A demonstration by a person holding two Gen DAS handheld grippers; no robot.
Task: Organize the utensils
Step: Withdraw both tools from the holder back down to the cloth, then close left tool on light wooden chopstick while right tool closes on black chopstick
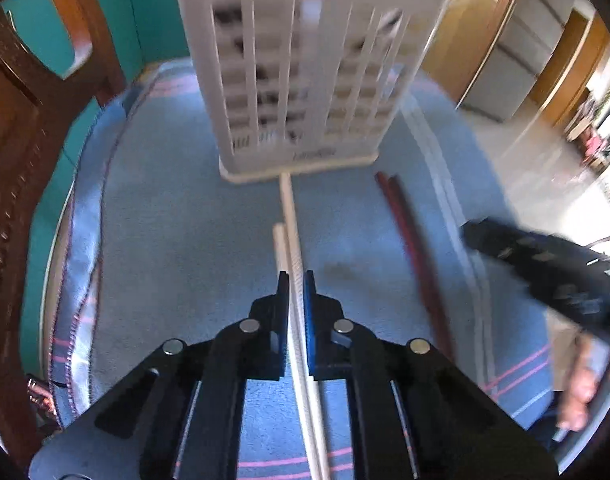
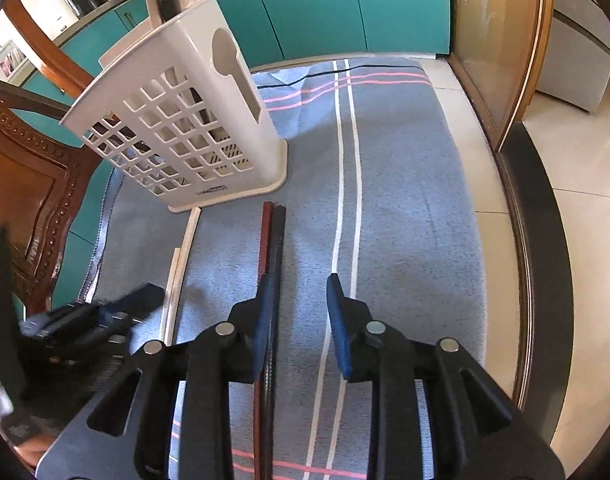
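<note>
Two pale chopsticks clamped in left gripper, dark pair btwn parted right gripper jaws

Cream chopsticks flat on cloth, dark pair beside, white holder upright

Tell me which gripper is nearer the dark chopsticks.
Right. The right gripper stands open over the dark chopsticks, one finger against them. The left gripper is off beside them, shut on the pale chopsticks.
</note>
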